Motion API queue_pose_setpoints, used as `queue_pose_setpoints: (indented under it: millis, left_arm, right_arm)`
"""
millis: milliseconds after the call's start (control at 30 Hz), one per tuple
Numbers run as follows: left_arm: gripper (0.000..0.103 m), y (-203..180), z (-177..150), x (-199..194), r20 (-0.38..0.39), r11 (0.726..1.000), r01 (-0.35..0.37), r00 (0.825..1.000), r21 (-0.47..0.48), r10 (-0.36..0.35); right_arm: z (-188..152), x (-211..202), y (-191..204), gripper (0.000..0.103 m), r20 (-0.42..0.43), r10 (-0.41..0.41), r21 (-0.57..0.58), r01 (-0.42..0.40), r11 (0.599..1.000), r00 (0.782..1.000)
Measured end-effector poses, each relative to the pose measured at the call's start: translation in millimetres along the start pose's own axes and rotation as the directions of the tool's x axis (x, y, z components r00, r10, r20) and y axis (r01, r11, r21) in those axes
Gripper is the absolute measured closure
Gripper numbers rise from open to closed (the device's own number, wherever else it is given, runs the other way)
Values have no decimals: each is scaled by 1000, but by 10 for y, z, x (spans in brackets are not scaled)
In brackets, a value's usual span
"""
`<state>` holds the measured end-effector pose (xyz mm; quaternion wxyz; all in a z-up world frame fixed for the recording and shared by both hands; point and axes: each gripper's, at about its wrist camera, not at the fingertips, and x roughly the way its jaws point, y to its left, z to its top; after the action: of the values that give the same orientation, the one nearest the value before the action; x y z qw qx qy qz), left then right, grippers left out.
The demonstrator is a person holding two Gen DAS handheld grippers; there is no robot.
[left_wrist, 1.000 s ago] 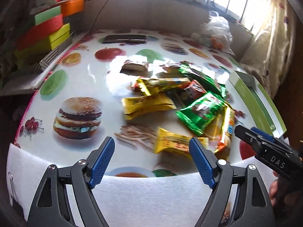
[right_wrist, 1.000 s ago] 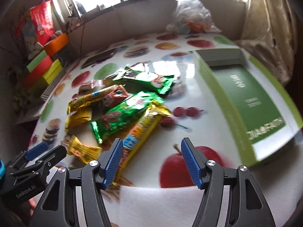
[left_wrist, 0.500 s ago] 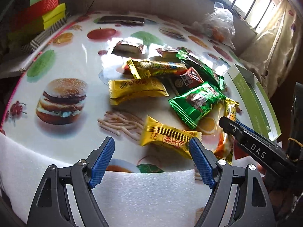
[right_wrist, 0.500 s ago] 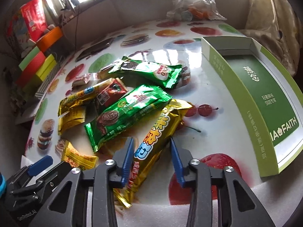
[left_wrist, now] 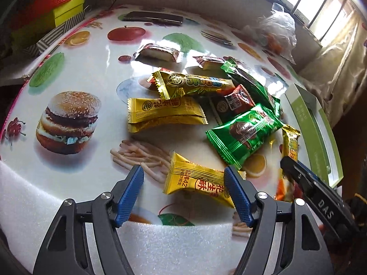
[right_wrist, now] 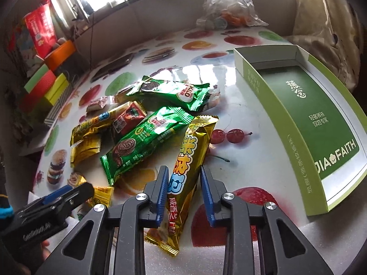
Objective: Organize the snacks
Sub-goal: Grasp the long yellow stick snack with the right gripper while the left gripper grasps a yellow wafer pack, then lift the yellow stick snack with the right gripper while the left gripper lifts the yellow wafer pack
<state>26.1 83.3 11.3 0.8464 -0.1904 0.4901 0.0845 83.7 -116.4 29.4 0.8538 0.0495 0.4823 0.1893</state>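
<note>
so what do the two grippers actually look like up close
Both are matte black frames with silver pivot screws and ribbed blue finger pads. The left gripper has white lettering on its side; the right gripper is printed "DAS". No cables visible.

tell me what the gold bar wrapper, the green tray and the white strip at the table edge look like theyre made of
Gold bar wrapper: likely metallised plastic film; shiny, crinkled, crimped ends.
Green tray: looks like matte printed cardboard; thin folded walls, a notched corner.
White strip: seemingly foam sheet; grainy, sparkly, soft-looking surface.
</note>
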Motion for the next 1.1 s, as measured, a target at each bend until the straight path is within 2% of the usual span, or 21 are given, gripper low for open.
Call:
queue_pose_setpoints:
  millis: [67,167,200,533,600,700,867,1033,1100]
  left_arm:
    - [44,-12,20,7,4,1000,16,1000,1,-16]
    - [48,-57,45,30,9,1000,11,1000,16,-11]
    - [56,-71,52,39,10,1000,10,1000,23,-11]
    - [63,-123,71,57,40,997,-16,999,78,13]
    - [73,-118,73,41,48,997,-8,999,82,4]
    - [81,-138,76,18,56,995,-7,998,100,1]
    - [81,-143,44,-4,45,992,5,999,123,-11]
    - [78,-84,-14,-55,21,995,11,1000,96,-13]
    - [66,-59,-41,-73,1,996,20,1000,88,-20]
  right_arm:
    - [-3,-25,-3,80,8,-7,-6,7,1000,1000]
    - [-9,-64,-32,81,18,-11,-3,11,1000,1000]
    - [-9,-70,-38,81,20,-11,-2,11,1000,1000]
    - [-16,-103,-65,81,31,-12,6,12,1000,999]
    - [-16,-104,-67,81,30,-11,7,11,1000,999]
    - [-26,-126,-75,81,33,-10,6,9,1000,999]
    - [-32,-142,-79,81,35,-10,7,10,1000,999]
    - [-38,-156,-78,81,38,-6,8,5,1000,999]
    - [-45,-176,-71,81,44,-5,6,4,1000,999]
